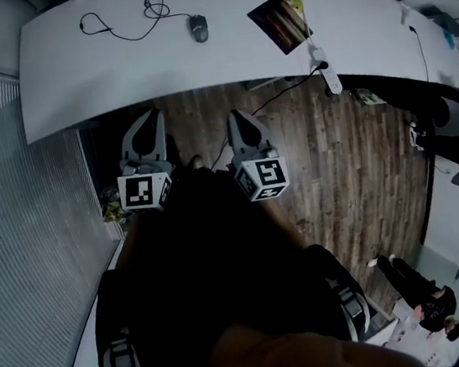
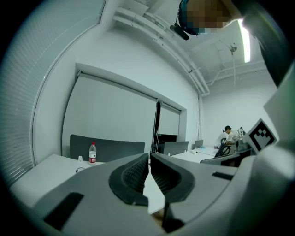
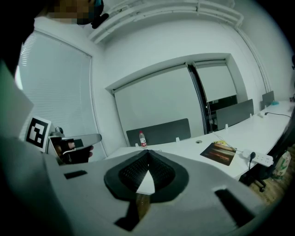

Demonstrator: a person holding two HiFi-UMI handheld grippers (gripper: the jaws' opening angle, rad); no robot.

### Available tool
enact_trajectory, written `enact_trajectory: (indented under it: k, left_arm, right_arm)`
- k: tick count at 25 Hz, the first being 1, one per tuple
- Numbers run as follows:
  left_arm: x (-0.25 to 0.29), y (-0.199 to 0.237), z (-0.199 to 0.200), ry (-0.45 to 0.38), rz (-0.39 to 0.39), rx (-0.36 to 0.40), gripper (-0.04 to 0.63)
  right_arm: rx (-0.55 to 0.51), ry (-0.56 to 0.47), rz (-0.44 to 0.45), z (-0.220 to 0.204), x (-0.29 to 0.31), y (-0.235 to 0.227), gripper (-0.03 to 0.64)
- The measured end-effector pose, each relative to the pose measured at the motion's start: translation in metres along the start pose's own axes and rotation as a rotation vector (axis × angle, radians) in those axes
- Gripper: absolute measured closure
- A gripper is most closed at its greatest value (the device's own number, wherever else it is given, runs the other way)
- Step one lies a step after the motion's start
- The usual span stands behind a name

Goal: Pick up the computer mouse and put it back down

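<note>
Jaws on the right gripper (image 3: 147,156) are pressed together on nothing; the left gripper (image 2: 149,156) looks closed and empty too. Both hang over the wooden floor (image 1: 318,149), short of the near edge of the white table (image 1: 95,70). The computer mouse (image 1: 199,27) lies well beyond them, towards the table's far side, with its cable (image 1: 135,39) trailing left and a mouse pad (image 1: 279,23) to its right. My advice: part the right jaws before reaching, come in low, and straddle the mouse's sides clear of the cable.
</note>
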State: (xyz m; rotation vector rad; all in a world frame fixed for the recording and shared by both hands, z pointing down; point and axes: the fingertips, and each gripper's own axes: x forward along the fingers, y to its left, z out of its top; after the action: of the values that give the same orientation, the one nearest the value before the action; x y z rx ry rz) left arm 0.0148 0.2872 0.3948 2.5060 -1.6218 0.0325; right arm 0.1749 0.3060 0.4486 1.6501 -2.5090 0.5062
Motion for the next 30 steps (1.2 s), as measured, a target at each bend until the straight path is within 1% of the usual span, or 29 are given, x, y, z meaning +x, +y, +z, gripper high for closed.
enact_trajectory:
  k: [3,8,11,15,21,27,30]
  left_arm:
    - [0.022,0.015,0.000,0.010,-0.027,-0.003,0.583]
    - [0.066,0.052,0.006,0.018,-0.052,-0.036,0.583]
    - [0.091,0.072,0.006,0.025,-0.081,-0.046,0.583]
    - [0.124,0.102,0.014,0.033,-0.115,-0.060,0.583]
    - [0.160,0.140,0.005,0.105,-0.191,-0.040,0.583]
    - [0.189,0.173,0.004,0.136,-0.249,-0.044,0.583]
    - [0.200,0.187,0.001,0.145,-0.272,-0.039,0.583]
  right_arm:
    - [0.009,-0.003,-0.018,0.009,0.024,-0.002,0.617]
    - [0.008,0.007,-0.046,0.020,0.076,-0.003,0.617]
    - [-0.008,0.031,-0.072,0.022,0.104,-0.005,0.617]
    - [0.000,0.049,-0.098,0.030,0.145,-0.003,0.617]
    - [0.017,0.077,-0.133,0.037,0.201,0.003,0.617]
    - [0.006,0.114,-0.194,0.039,0.245,0.000,0.617]
    - [0.023,0.125,-0.217,0.035,0.261,-0.002,0.617]
